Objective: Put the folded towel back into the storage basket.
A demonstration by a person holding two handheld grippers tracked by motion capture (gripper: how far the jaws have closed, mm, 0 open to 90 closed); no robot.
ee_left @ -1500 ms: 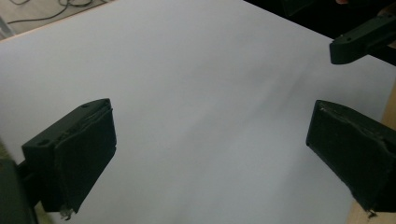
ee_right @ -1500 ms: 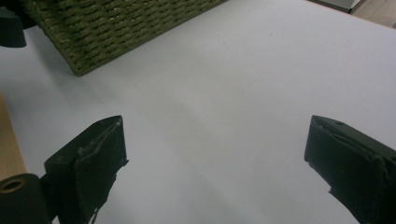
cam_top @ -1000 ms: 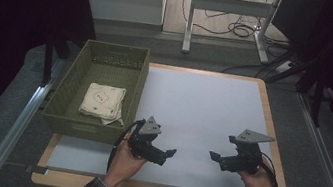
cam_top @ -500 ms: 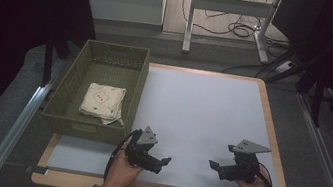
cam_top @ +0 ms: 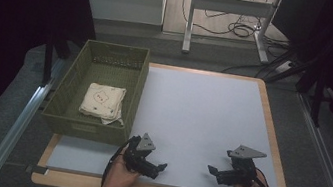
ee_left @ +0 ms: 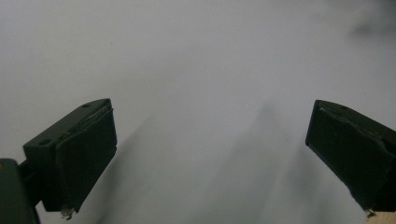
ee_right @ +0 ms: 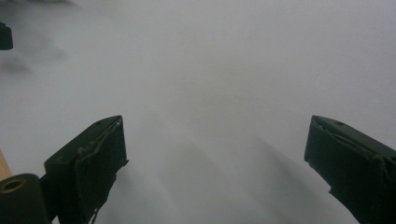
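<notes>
Cloth, folded into a cream square with small dark marks, lies flat in the green basket at the tabletop's 9 o'clock edge; nothing else sits in that basket. From the left tongs it lies toward 11 o'clock, over the basket's near wall. From the right tongs it is well apart, toward 10 o'clock, so the left hand looks the likelier to reach it. Both tongs rest low at the near edge, jaws spread wide, holding nothing, tips pointing toward each other.
</notes>
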